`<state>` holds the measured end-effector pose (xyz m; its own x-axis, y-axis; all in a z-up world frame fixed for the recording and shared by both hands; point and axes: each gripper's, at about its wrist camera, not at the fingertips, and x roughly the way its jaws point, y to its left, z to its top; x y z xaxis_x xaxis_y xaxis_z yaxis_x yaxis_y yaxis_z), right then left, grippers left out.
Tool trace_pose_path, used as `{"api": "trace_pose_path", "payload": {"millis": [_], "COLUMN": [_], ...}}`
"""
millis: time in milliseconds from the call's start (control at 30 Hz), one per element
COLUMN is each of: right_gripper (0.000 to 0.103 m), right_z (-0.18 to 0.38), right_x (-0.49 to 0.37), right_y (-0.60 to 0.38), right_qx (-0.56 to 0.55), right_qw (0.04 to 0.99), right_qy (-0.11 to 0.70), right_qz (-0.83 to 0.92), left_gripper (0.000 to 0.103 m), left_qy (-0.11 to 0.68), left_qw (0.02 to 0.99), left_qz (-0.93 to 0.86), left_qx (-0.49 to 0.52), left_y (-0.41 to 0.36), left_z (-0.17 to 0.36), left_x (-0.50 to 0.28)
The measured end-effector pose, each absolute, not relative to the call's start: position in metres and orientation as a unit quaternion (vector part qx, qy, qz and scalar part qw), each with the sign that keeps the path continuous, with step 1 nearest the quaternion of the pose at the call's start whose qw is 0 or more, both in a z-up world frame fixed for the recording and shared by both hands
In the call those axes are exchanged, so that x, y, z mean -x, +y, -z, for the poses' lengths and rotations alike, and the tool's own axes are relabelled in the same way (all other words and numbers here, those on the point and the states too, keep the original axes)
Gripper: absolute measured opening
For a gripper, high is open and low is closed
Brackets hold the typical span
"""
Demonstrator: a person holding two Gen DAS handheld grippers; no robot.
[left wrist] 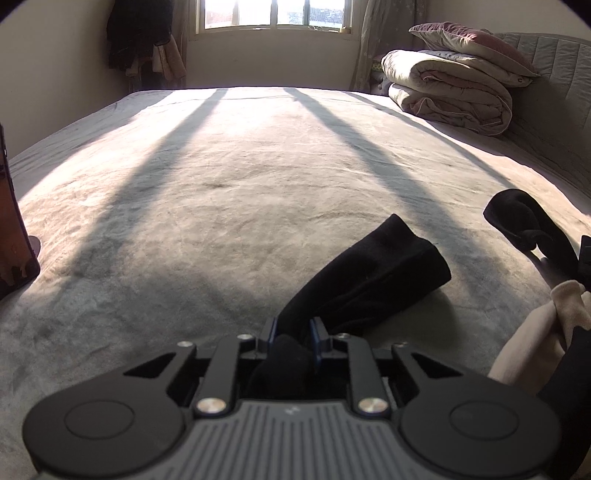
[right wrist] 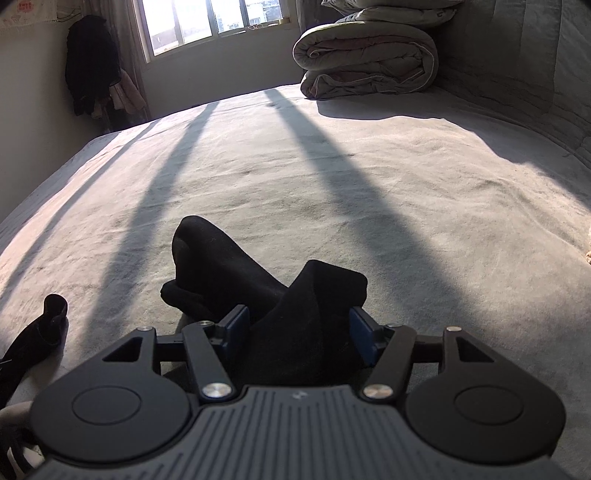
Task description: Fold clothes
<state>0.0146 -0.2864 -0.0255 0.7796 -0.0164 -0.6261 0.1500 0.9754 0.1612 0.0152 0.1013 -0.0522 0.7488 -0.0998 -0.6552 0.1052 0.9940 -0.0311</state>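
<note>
Two black socks lie on a grey bed. My left gripper [left wrist: 293, 332] is shut on one black sock [left wrist: 373, 280], whose free end stretches forward and right on the bed [left wrist: 221, 177]. My right gripper [right wrist: 299, 326] has its jaws set wide, with the other black sock [right wrist: 229, 273] bunched between them; whether they press it I cannot tell. That sock also shows at the right edge of the left wrist view [left wrist: 524, 221]. The left gripper's sock shows at the left edge of the right wrist view [right wrist: 40, 328].
Folded quilts [left wrist: 454, 85] are stacked at the bed's far right, also in the right wrist view [right wrist: 369, 59]. A padded headboard [left wrist: 554, 92] runs along the right. A window [left wrist: 273, 14] and hanging dark clothes [left wrist: 140, 33] are at the back wall. A brown object [left wrist: 11, 229] stands at the left edge.
</note>
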Motion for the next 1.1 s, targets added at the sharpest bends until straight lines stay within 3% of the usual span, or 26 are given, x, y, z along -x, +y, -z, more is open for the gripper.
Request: {"api": "trace_pose_path", "payload": {"millis": [700,900,1100], "right_gripper": [0.06,0.06,0.062], "right_z": [0.006,0.006,0.004], "right_x": [-0.007,0.004,0.015], "right_y": [-0.281,-0.287,-0.296], "right_qx": [-0.14,-0.144,-0.159], "right_qw": [0.942,0.942,0.939], "right_qy": [0.303,0.302,0.302], "right_qz": [0.031,0.04,0.043], "left_gripper": [0.015,0.022,0.047], "left_qy": [0.373,0.367,0.336], "left_qw": [0.922,0.924,0.94], "left_qz": [-0.102,-0.104,-0.053], "left_qx": [-0.004,0.024,0.027], "left_y": [0.185,0.205,0.191], "left_z": [0.037,0.029,0.015], "left_x": [0.03,0.044,0.058]}}
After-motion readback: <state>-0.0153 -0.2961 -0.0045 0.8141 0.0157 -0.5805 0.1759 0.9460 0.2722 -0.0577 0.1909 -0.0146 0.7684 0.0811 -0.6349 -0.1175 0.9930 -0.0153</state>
